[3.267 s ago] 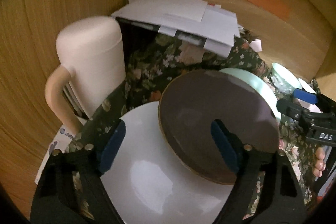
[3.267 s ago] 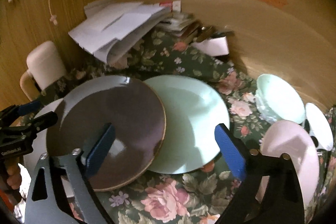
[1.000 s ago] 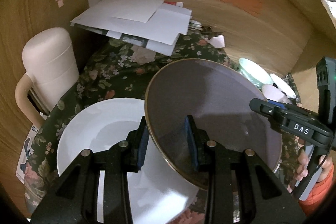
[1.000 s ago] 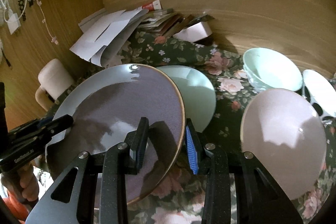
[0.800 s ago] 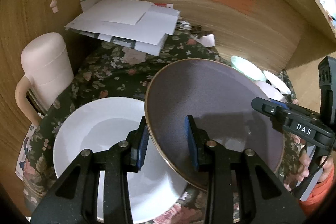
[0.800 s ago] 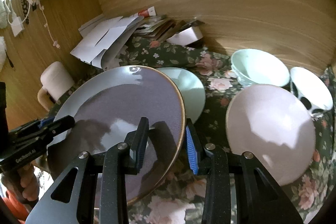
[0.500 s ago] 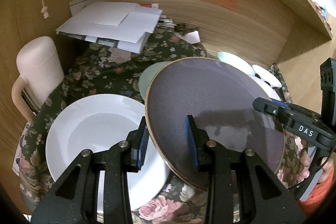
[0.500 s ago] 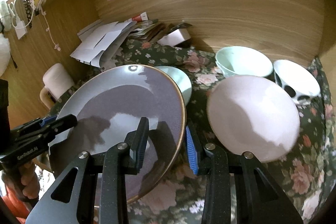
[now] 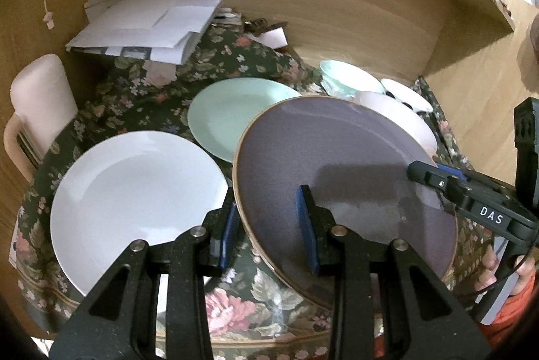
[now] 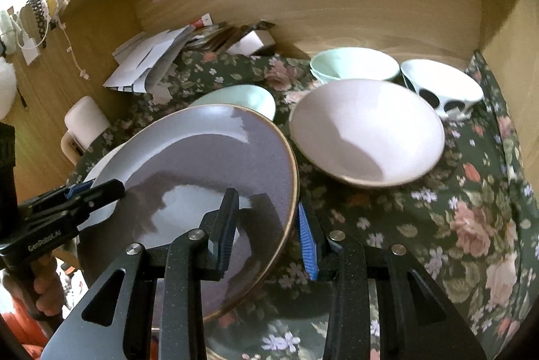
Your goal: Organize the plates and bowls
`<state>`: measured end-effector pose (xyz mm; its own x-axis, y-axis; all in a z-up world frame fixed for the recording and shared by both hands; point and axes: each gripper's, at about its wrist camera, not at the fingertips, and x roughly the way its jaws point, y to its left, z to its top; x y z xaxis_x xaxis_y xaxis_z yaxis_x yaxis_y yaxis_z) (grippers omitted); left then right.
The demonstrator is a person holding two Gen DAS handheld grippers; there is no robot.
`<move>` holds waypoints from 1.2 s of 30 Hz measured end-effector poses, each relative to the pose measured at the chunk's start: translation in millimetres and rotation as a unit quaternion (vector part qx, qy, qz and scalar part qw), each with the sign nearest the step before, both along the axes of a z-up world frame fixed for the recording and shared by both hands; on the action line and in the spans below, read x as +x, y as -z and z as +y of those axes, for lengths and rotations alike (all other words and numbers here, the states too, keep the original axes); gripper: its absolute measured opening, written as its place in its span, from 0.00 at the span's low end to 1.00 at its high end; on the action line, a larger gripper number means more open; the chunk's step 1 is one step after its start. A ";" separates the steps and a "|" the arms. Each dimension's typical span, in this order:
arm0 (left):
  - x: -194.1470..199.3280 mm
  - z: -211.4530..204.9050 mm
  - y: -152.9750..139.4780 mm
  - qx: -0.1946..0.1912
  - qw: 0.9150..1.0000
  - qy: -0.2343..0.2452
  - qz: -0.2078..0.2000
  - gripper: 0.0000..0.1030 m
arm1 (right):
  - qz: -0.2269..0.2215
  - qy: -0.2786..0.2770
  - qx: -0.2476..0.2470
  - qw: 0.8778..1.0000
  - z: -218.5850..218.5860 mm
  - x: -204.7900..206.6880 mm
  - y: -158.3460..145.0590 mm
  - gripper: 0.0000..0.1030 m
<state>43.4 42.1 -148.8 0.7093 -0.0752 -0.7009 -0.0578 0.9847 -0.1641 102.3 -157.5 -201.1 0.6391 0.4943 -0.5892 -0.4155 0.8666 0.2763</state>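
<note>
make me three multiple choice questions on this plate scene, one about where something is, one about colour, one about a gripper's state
1. Where does the white plate lie?
A. on the floral cloth, to the left of the held plate in the left wrist view
B. stacked inside the pale green bowl
C. on top of the papers

2. What colour is the plate held by both grippers?
A. bright red
B. greyish purple with a brown rim
C. pale green

3. How does the right gripper stand?
A. wide open above a bowl
B. closed on nothing
C. closed on the rim of the purple plate

Answers:
1. A, it rests flat on the cloth beside the left gripper.
2. B, the held plate's face is greyish purple and its edge is brown.
3. C, one finger is over the plate's face and the other outside its rim.
</note>
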 end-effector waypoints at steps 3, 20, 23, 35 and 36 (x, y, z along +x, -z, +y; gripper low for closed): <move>-2.1 -5.0 3.4 0.001 1.000 0.003 0.006 0.33 | 0.004 0.003 0.001 1.000 -3.8 -2.8 5.0 0.30; 3.8 -25.2 33.4 -0.005 0.999 0.017 0.051 0.33 | 0.046 0.020 0.011 0.999 -24.1 -0.9 38.0 0.30; 8.2 -29.0 39.0 -0.005 0.998 0.019 0.057 0.33 | 0.053 0.025 0.010 0.998 -27.3 3.1 42.8 0.30; 23.4 -33.7 55.1 -0.009 0.997 0.018 0.080 0.33 | 0.056 0.023 -0.011 0.998 -28.5 10.8 52.1 0.30; 23.6 -33.8 55.2 -0.008 0.997 0.018 0.079 0.33 | 0.056 0.022 -0.011 0.998 -28.7 11.0 52.2 0.30</move>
